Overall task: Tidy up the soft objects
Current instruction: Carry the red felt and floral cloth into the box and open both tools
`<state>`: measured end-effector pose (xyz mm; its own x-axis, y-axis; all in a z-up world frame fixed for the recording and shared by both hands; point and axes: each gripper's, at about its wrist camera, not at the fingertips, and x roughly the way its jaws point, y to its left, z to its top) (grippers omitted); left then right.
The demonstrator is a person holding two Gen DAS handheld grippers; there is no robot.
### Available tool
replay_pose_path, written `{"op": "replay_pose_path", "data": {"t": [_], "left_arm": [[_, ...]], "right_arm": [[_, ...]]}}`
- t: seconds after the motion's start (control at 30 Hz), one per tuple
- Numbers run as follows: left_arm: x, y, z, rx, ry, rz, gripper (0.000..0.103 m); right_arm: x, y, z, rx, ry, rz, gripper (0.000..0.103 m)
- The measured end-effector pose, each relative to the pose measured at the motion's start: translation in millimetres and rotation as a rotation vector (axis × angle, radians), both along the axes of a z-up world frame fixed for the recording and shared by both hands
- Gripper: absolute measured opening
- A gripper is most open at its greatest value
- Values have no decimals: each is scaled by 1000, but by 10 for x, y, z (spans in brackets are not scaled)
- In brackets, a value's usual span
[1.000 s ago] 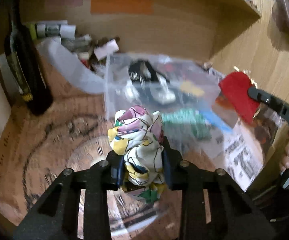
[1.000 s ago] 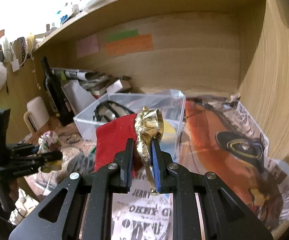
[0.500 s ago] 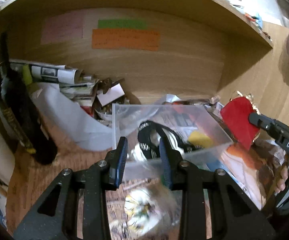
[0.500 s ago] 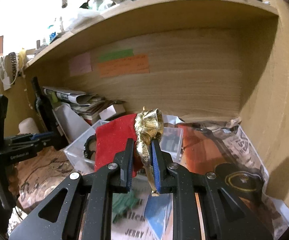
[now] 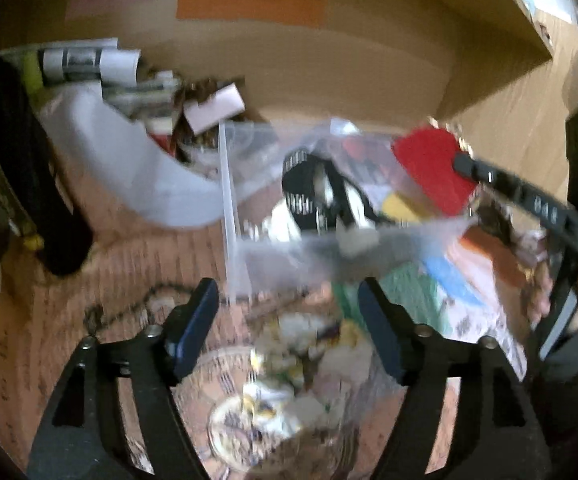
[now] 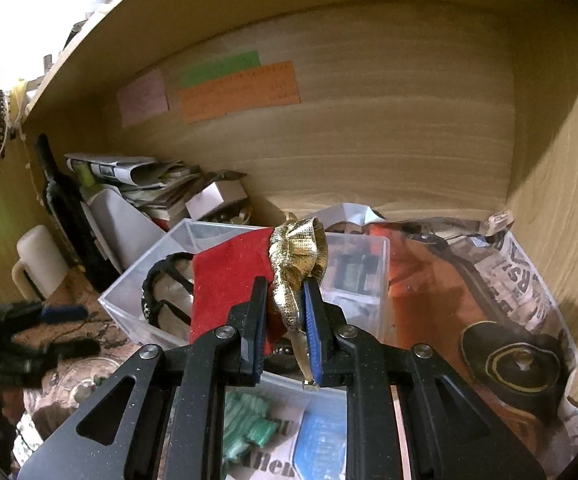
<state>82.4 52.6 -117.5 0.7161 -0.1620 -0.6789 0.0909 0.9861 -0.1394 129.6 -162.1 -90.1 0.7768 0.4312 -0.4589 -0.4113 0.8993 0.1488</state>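
Observation:
My left gripper (image 5: 289, 312) is open and empty above a clear glass bowl (image 5: 225, 412). The floral scrunchie (image 5: 285, 384) lies blurred inside that bowl. My right gripper (image 6: 285, 320) is shut on a red velvet pouch (image 6: 229, 276) with a gold frilled top (image 6: 299, 252), held over a clear plastic box (image 6: 137, 304). The box holds a black strap (image 6: 157, 284) and small items. The pouch (image 5: 433, 168) and box (image 5: 233, 208) also show in the left wrist view, with the right gripper (image 5: 465, 164) at the right.
A dark bottle (image 6: 61, 208), a white mug (image 6: 37, 260) and stacked papers (image 6: 129, 172) stand at the back left of the wooden shelf. A green knitted item (image 6: 249, 424) and newspapers (image 6: 489, 300) lie in front of and right of the box.
My left gripper opened and let the floral scrunchie drop into the glass bowl, then opened wider. My right gripper has carried the pouch to above the box.

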Motion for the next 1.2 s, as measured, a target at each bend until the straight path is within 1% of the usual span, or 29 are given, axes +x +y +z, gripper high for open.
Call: {"op": "replay_pose_path", "data": {"t": [0.1,0.2,0.3,0.4,0.47,0.5,0.53,0.57,0.63,0.67,0.7,0.87,1.0,1.07,1.2], "left_arm": [[-33,-27,-150,35,25,5,76],[-25,19,-337,10,77,16,76],[-14,72,-448,1,94,34,75],[39,123,-582,-10,123,44,57],[22,115,-595,12,108,53,50],[26,112,-593,17,106,53,39],[22,109,-589,14,107,46,30],[11,112,-580,5,106,43,28],[-8,110,-545,14,91,47,20],[-28,105,-518,20,81,48,18],[-62,104,-471,23,65,48,13],[-187,111,-185,23,-25,53,13],[-199,109,-2,17,-70,53,13],[-203,100,123,16,-106,50,13],[-127,98,325,9,-167,44,13]], "right_arm": [[0,-4,-22,-3,7,-3,17],[-3,-5,-30,-8,13,-6,17],[-3,-3,-24,-17,12,-11,17],[-2,-9,-19,-22,9,-14,17],[8,-11,-24,-21,11,-15,17],[11,-8,-27,-22,13,-16,17],[13,-4,-31,-23,13,-16,17],[19,0,-35,-25,15,-16,17],[22,6,-33,-27,14,-16,17],[24,3,-30,-28,13,-15,17],[26,1,-24,-28,11,-16,17],[55,-19,0,-24,1,-19,17],[92,-13,-2,-23,3,-20,17],[123,-8,-18,-28,7,-20,17],[213,51,-100,-53,35,-7,17]]}}
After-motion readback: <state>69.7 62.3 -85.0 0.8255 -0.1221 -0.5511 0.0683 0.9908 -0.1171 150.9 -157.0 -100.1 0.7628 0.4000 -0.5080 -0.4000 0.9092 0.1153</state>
